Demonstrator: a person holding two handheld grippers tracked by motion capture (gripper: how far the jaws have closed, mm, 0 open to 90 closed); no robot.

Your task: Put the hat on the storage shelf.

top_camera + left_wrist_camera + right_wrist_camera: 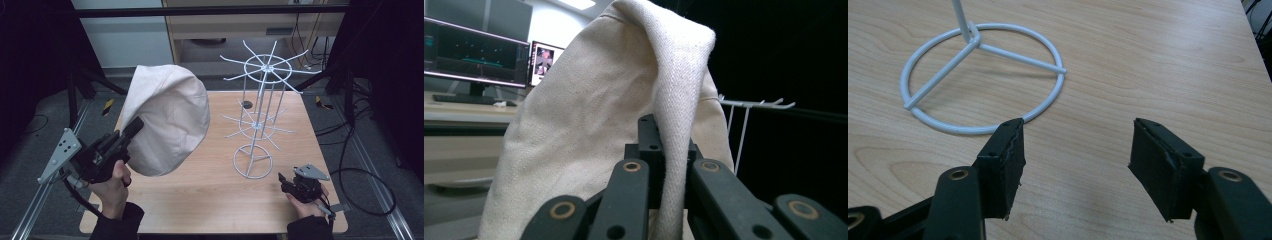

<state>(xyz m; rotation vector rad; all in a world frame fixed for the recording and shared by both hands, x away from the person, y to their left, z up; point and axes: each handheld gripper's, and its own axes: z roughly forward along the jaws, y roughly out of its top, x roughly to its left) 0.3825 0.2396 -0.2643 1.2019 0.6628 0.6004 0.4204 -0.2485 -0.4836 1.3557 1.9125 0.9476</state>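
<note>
Cream-white cloth hat (167,120), soft woven cotton with a stitched seam near its rim, hangs in the air over the left part of the light wooden table (210,200), lifted clear of the board; no brand, label or writing can be read on it. From the near edge, the left gripper (131,127), black with a grey three-cornered plate, is held up by the person's left hand (114,187), and its jaws are clamped on a fold of the hat's fabric; in the left gripper view the fold (674,165) runs down between the two black jaws while the rest of the cloth billows above them. At the near right the right gripper (283,180) rests low over the table in the right hand (306,205), its jaws wide apart with bare wood between them. Just beyond it stands a white wire rack (260,107), its round base ring (983,75) flat on the wood, with two tiers of radiating prongs on thin upright rods. Farther off, the left gripper view shows monitors (474,52) on a desk, their screens too small to read.
</note>
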